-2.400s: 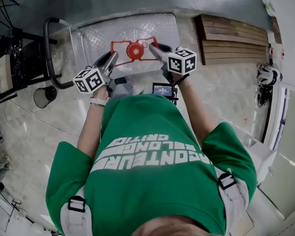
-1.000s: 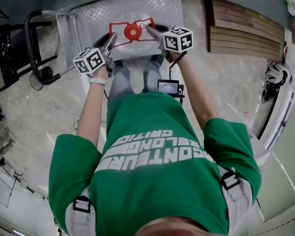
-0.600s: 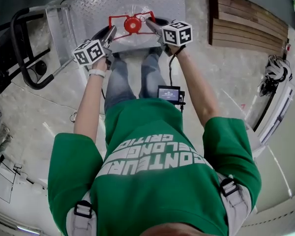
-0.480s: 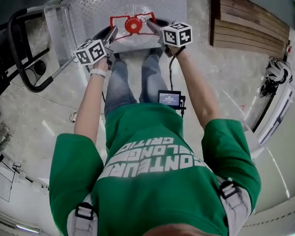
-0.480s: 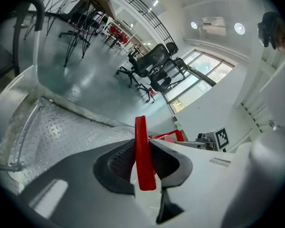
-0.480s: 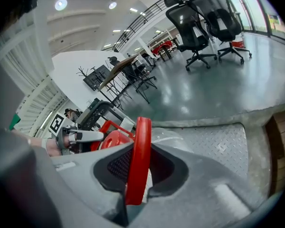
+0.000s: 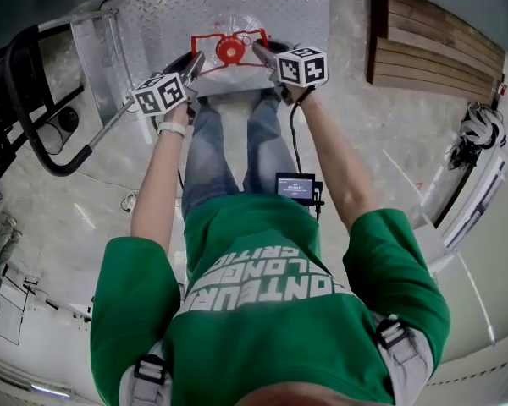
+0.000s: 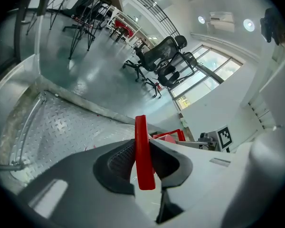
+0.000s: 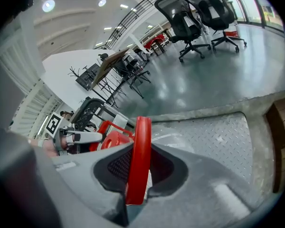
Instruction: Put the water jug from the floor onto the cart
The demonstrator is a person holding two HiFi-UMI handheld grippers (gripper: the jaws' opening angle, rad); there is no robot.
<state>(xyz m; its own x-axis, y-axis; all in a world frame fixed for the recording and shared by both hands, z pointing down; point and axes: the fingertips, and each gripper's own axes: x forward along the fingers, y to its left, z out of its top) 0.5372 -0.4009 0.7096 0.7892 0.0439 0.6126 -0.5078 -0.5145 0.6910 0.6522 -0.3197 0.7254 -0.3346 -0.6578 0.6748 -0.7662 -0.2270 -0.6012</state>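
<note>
At top centre we clamp left tool (image 7: 195,59) and right tool (image 7: 258,49) on the red handle (image 8: 142,146) of the water jug (image 7: 229,51), over the cart (image 7: 169,15).

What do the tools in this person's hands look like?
The left gripper and right gripper are grey, with dark ribbed pads in the jaws and a white cube of black square markers each. A black cable trails from the right one. Short green sleeves; white band on the left wrist.
</note>
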